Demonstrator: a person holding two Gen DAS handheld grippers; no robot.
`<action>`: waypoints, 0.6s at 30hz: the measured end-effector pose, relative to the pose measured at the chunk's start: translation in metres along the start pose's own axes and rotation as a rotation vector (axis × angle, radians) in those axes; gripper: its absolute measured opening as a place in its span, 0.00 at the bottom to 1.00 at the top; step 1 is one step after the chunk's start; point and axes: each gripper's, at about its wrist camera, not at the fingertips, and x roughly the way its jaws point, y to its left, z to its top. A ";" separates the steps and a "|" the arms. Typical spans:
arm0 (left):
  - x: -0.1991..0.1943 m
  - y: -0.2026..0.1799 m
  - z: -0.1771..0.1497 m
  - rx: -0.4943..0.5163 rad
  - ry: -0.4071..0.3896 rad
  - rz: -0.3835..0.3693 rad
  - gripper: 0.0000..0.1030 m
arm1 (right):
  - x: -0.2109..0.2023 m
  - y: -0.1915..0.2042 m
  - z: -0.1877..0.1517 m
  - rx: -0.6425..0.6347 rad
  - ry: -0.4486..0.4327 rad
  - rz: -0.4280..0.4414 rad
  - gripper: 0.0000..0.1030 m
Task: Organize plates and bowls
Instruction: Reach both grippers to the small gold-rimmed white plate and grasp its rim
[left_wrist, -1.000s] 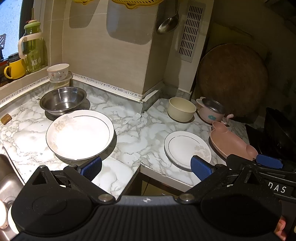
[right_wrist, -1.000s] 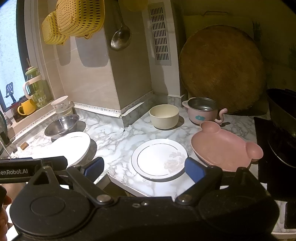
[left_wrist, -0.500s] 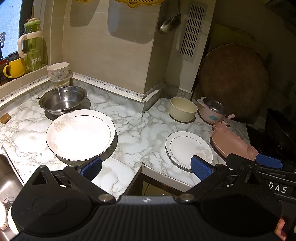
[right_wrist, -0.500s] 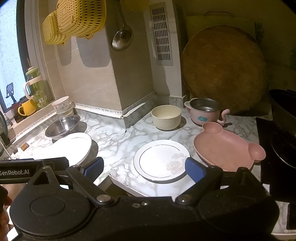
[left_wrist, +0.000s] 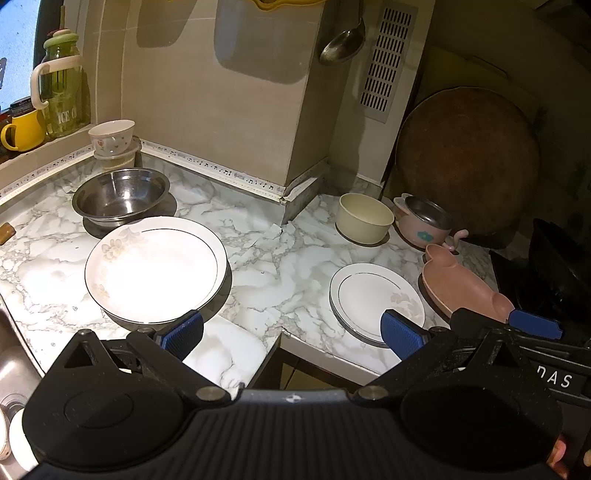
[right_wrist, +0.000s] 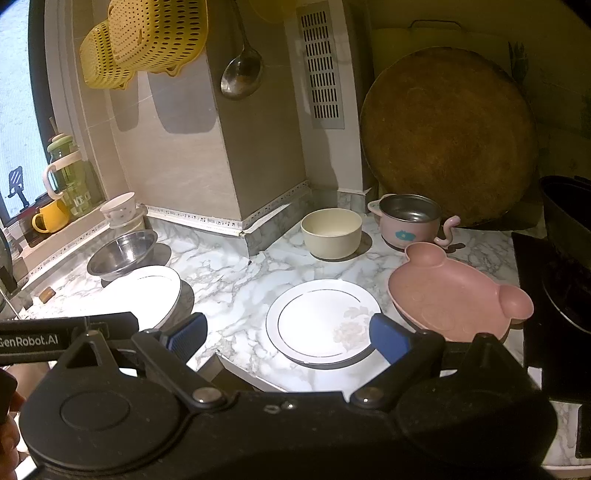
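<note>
On the marble counter lie a large white deep plate (left_wrist: 155, 267) (right_wrist: 147, 295), a steel bowl (left_wrist: 120, 195) (right_wrist: 123, 253) behind it, a small white plate (left_wrist: 375, 299) (right_wrist: 321, 319), a cream bowl (left_wrist: 364, 218) (right_wrist: 331, 232), a pink steel-lined handled bowl (left_wrist: 421, 221) (right_wrist: 408, 219) and a pink bear-shaped plate (left_wrist: 461, 288) (right_wrist: 454, 295). My left gripper (left_wrist: 291, 332) is open and empty, in front of the counter's edge between the two white plates. My right gripper (right_wrist: 288, 338) is open and empty, just before the small white plate.
A small floral cup (left_wrist: 110, 134) stands on a container in the left corner. A green jug (left_wrist: 61, 92) and a yellow mug (left_wrist: 22, 131) stand on the sill. A round wooden board (right_wrist: 447, 136) leans at the back right. A black stove (right_wrist: 554, 295) is at right, a sink (left_wrist: 11, 354) at left.
Both grippers have drifted slightly; the counter things sit a little further right and lower in view. Nothing was taken hold of or moved.
</note>
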 end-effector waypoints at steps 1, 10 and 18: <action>0.001 0.000 0.000 0.000 0.000 -0.004 1.00 | 0.001 0.000 0.000 0.002 0.001 -0.002 0.92; 0.019 0.004 0.010 0.044 -0.023 -0.051 1.00 | 0.020 -0.003 0.005 0.010 0.009 -0.033 0.91; 0.075 0.001 0.018 0.110 0.018 -0.103 0.99 | 0.063 -0.028 0.008 -0.034 0.041 -0.101 0.84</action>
